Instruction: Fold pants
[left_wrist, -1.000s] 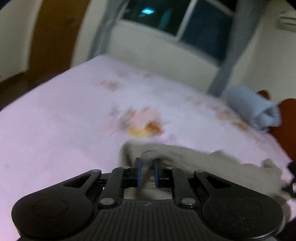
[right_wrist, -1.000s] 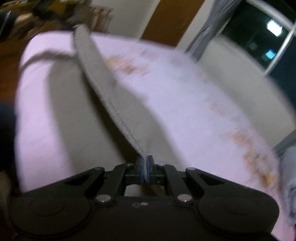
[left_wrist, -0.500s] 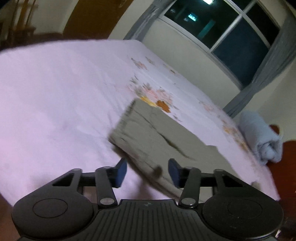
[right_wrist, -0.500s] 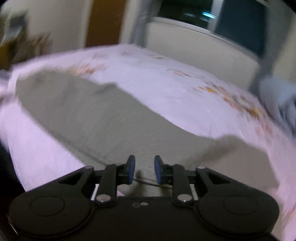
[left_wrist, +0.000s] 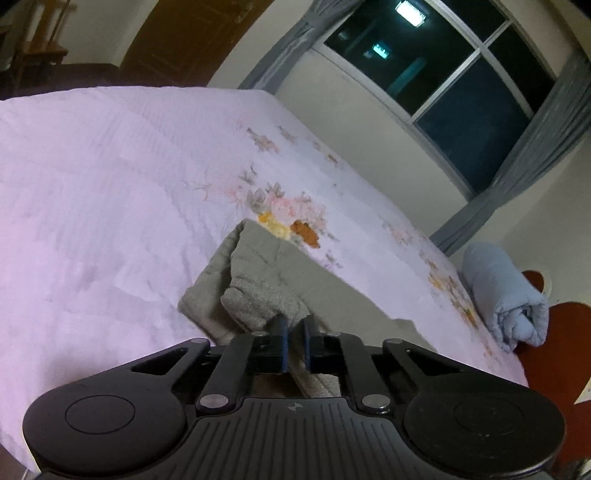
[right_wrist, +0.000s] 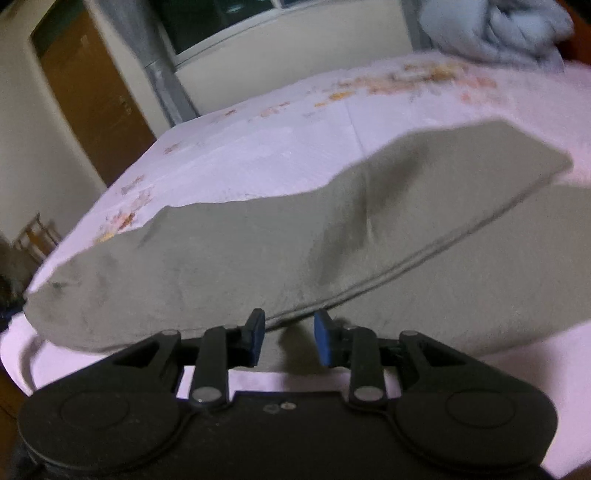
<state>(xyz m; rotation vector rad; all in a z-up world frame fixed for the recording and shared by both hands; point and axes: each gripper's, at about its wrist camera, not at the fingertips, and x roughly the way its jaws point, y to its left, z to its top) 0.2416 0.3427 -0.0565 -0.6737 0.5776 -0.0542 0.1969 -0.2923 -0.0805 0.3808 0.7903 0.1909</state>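
Observation:
The grey-green pants (left_wrist: 258, 280) lie on the pale pink bedspread (left_wrist: 110, 192). In the left wrist view my left gripper (left_wrist: 294, 332) is shut on the near edge of the waistband end, which is bunched and folded over. In the right wrist view the pants (right_wrist: 258, 236) stretch across the bed, one leg layered over the other with a seam along the near edge. My right gripper (right_wrist: 289, 334) is open at that near edge, with the cloth just beyond its fingertips and nothing between them.
A rolled light blue blanket (left_wrist: 506, 295) lies at the far right end of the bed, also in the right wrist view (right_wrist: 491, 29). A floral print (left_wrist: 284, 218) marks the bedspread. A window with grey curtains (left_wrist: 443, 85) and a brown door (right_wrist: 88, 92) stand behind.
My left gripper was open half a second ago and has shut on the waistband edge. My right gripper let go of the pants and has opened wider; the pants now lie on the bed.

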